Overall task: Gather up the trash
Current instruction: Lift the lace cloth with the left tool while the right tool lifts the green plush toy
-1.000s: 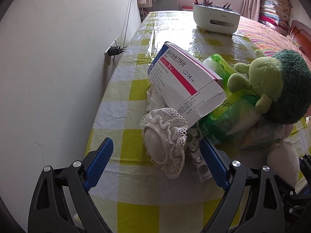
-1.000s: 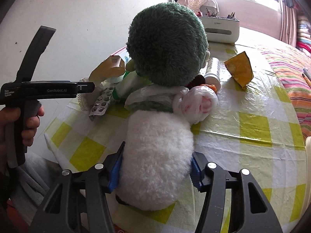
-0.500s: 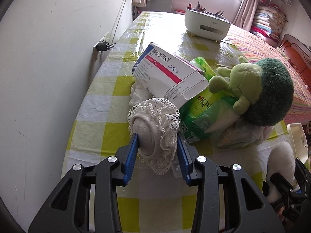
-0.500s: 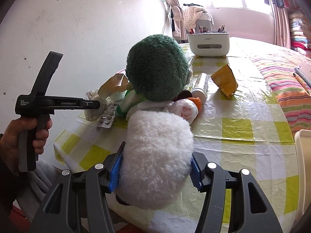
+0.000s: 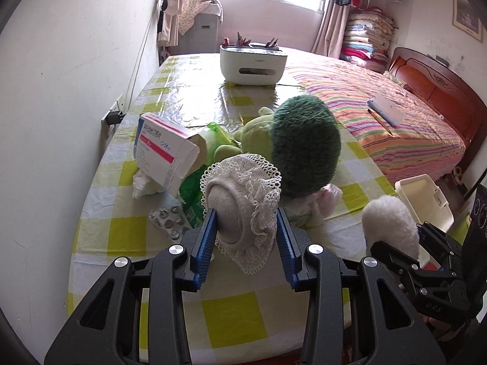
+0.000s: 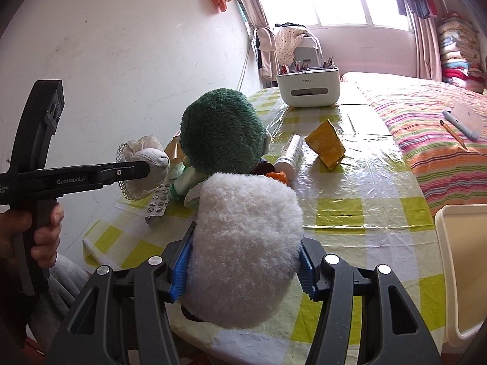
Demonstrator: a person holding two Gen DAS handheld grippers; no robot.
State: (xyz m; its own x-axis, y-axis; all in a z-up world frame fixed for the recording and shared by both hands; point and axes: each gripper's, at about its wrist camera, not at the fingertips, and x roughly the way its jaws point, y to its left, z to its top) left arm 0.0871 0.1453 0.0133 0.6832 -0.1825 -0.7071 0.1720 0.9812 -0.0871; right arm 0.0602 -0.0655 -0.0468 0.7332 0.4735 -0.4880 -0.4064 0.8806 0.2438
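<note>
Left claw point(image 5: 246, 237) clamped on a lacy sock point(image 5: 243, 200), lifted above the counter point(image 5: 152, 237); right claw point(image 6: 243, 269) squeezing a fluffy white ball point(image 6: 246, 243) (its underside's hidden).

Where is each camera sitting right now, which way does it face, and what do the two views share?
Left wrist: on the left gripper, facing along the table toward the window; jaws clamp a lace-trimmed sock; right gripper at right edge.
Right wrist: on the right gripper, facing the same way; jaws clamp a fluffy white item; the left gripper and a hand at left.
Shared: green plush toy, white organizer box.
</note>
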